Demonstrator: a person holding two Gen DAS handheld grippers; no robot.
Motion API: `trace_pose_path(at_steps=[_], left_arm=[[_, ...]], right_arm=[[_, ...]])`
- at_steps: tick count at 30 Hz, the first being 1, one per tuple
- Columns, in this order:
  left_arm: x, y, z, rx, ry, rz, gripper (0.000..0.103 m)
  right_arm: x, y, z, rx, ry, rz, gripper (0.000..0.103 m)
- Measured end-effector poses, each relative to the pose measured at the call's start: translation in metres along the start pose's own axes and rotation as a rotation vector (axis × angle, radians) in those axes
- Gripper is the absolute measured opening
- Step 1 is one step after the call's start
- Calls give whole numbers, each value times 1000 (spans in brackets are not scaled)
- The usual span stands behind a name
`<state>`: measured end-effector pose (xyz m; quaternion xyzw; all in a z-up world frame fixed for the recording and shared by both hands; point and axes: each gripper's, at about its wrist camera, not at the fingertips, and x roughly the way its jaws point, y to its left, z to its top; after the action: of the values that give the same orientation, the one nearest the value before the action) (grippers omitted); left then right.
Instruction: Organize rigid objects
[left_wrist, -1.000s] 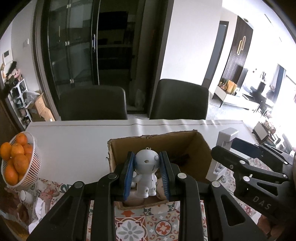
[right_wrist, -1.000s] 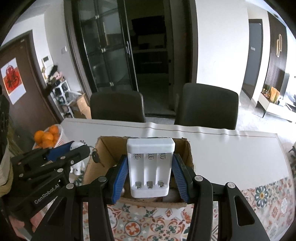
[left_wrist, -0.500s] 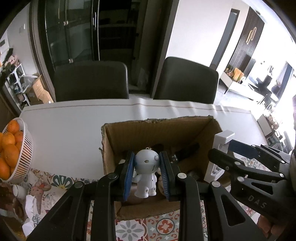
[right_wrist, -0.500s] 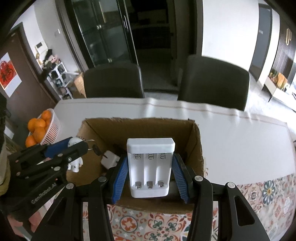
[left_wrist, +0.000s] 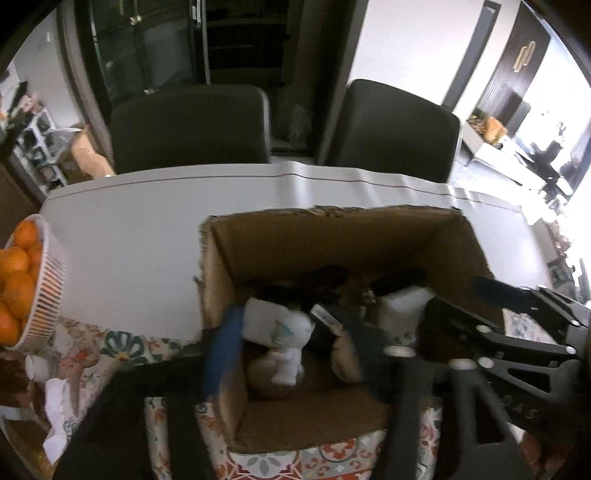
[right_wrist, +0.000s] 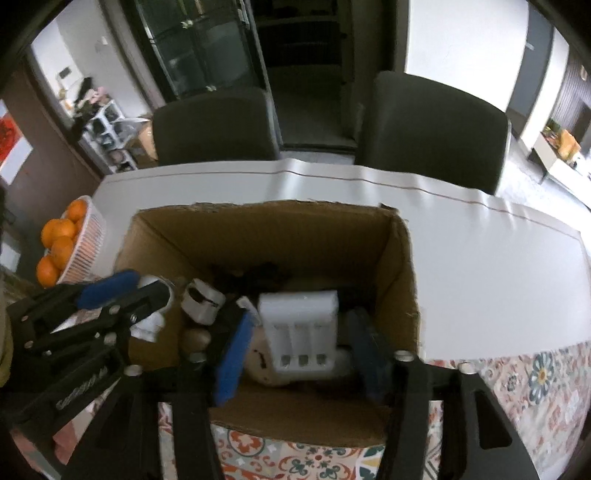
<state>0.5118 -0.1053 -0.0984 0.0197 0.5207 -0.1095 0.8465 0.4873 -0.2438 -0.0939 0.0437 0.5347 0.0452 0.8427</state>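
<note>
Change, left: the left gripper (left_wrist: 291, 354) has come down over the box (left_wrist: 332, 229) and its jaws have just been opening; the figure (left_wrist: 291, 332), clamped upright a second ago, now sits loose between them.
Change, right: the right gripper (right_wrist: 299, 350) has likewise dropped into the box and its jaws have just been opening; the charger (right_wrist: 301, 328) is between them, no longer squeezed.
Fingers, left: spread wide, with a gap on both sides of the figure.
Fingers, right: parted, clear of the charger's sides as far as the blur lets me judge.
Figure: inside the box, near-left part, tipped and blurred, probably mid-drop.
Charger: inside the box, near-right part, lying on other items with its three slots facing up.
Meaning: both pieces look released into the box, so this pair is nearly done; lifting both grippers out comes next.
Other: oranges (left_wrist: 16, 280) in a white basket (left_wrist: 46, 295) left of the box.
Writing: "DAS" faintly on the right gripper seen from the left wrist; lettering on the left gripper's body is too smeared to read.
</note>
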Motion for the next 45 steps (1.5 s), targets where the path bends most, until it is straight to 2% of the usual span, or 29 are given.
trace_pose_path(at_steps=[3,12,24,33,39,45], left_arm=[[-6,0,-3,5,-18,26,68],[-31,0,-15,-6,-53,46,68],[-105,-9,-53,24,-208,98,70],[-166,-14,-89,32,-349,116,82],[-205,-17,-114,48,-455,149,95],[-241,-20,-141,50,-557,185,103]], right_arm=[[-4,-4,-1,11,-22,-49,67],[-27,-4,-9,17,-64,-60,67],[-92,6,-51,61,-205,-68,68],[-155,17,-94,70,-350,-105,84],[-192,22,-121,86,-428,-124,86],[-224,28,-150,98,-501,-118,87]])
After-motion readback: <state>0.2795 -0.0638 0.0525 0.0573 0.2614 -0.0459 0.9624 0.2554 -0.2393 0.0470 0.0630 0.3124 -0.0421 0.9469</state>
